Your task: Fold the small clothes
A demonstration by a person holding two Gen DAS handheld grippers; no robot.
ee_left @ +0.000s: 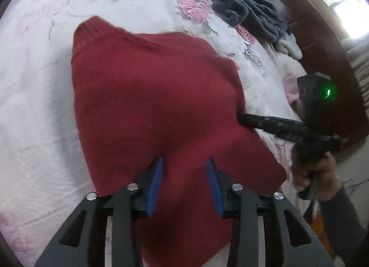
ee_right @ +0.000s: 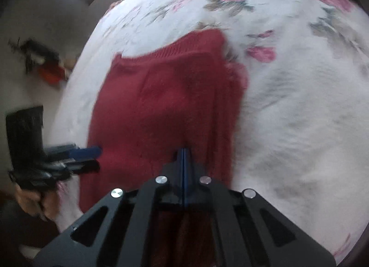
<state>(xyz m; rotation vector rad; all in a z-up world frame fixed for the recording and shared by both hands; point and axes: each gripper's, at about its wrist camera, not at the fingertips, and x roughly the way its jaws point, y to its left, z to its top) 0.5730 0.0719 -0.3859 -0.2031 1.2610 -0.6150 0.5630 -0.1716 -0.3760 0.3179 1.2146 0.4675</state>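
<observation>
A red knitted garment (ee_left: 150,96) lies partly folded on the floral bedspread (ee_left: 34,105), its ribbed edge at the far side. My left gripper (ee_left: 185,172) hovers open over the garment's near part, its blue pads (ee_left: 158,179) well apart with nothing pinched. In the right wrist view the garment (ee_right: 161,105) fills the middle, and my right gripper (ee_right: 183,156) has its blue pads pressed together on the garment's near fold. From the left wrist view the right gripper (ee_left: 242,120) reaches in from the right, its tip buried in the red cloth's edge. The left gripper (ee_right: 88,157) shows open at the left.
A heap of dark grey cloth (ee_left: 249,10) and a light piece (ee_left: 288,45) lie at the bed's far right, by a dark wooden frame (ee_left: 322,43). A hand (ee_left: 316,174) holds the right gripper's grip. Floor with a red object (ee_right: 50,75) lies left of the bed.
</observation>
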